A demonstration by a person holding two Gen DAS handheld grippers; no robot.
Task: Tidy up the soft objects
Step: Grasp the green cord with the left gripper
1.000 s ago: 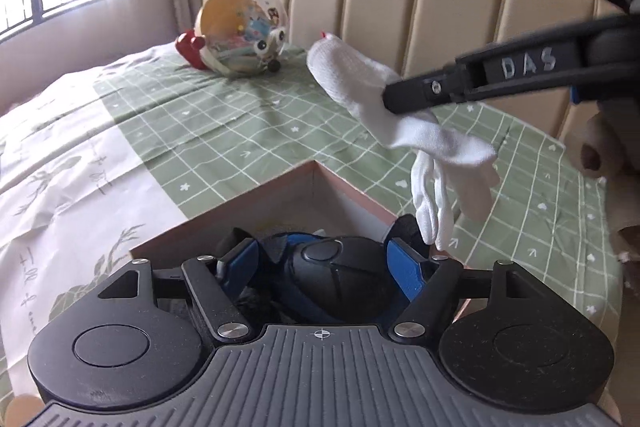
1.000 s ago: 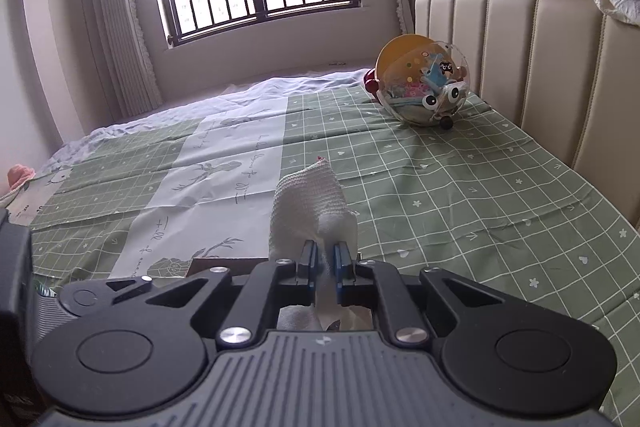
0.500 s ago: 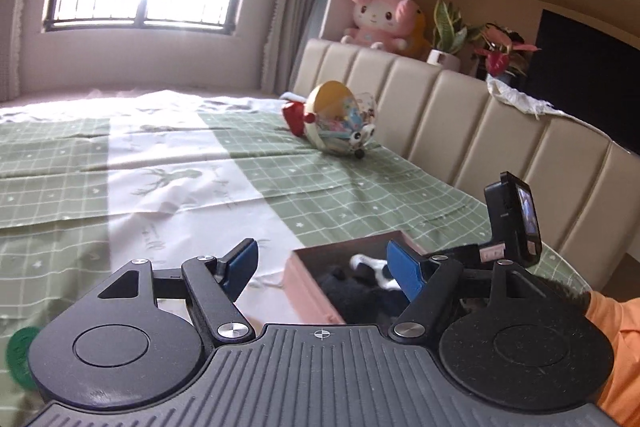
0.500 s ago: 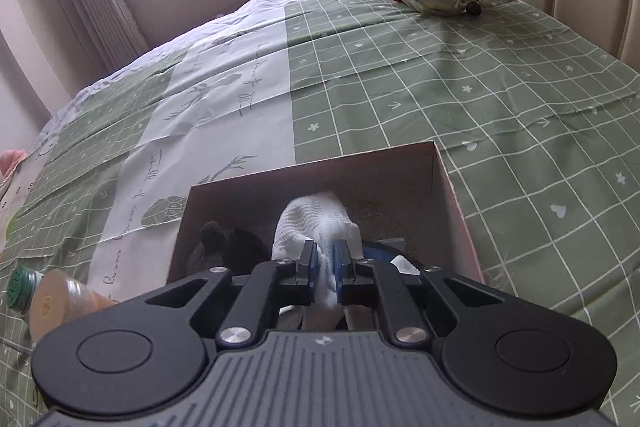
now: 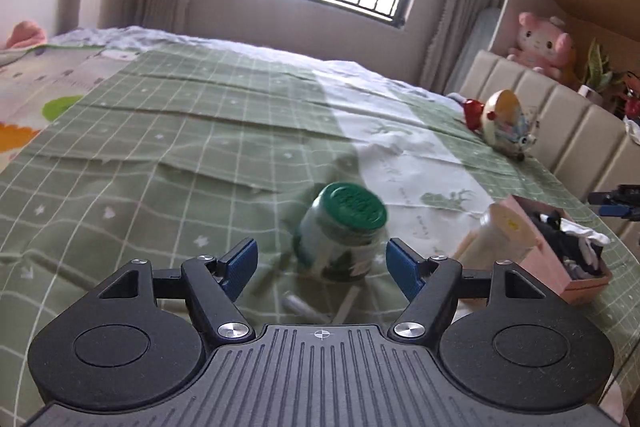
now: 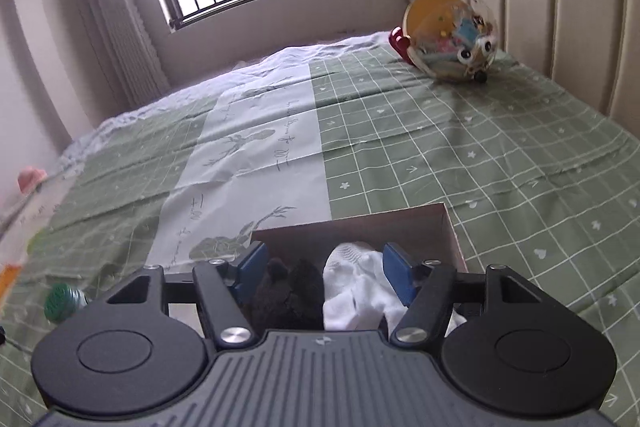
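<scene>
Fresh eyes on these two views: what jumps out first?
The green-lidded jar lying on the checked bedspread, dead ahead of the open left tongs. Then the pink box under the right tongs, whose jaws have just been opening, with a white sock lying loose inside.

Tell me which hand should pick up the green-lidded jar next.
Left. The left tongs stand open with the jar right ahead between the tips. The right tongs, just opened, hang over the pink box and white cloth.
</scene>
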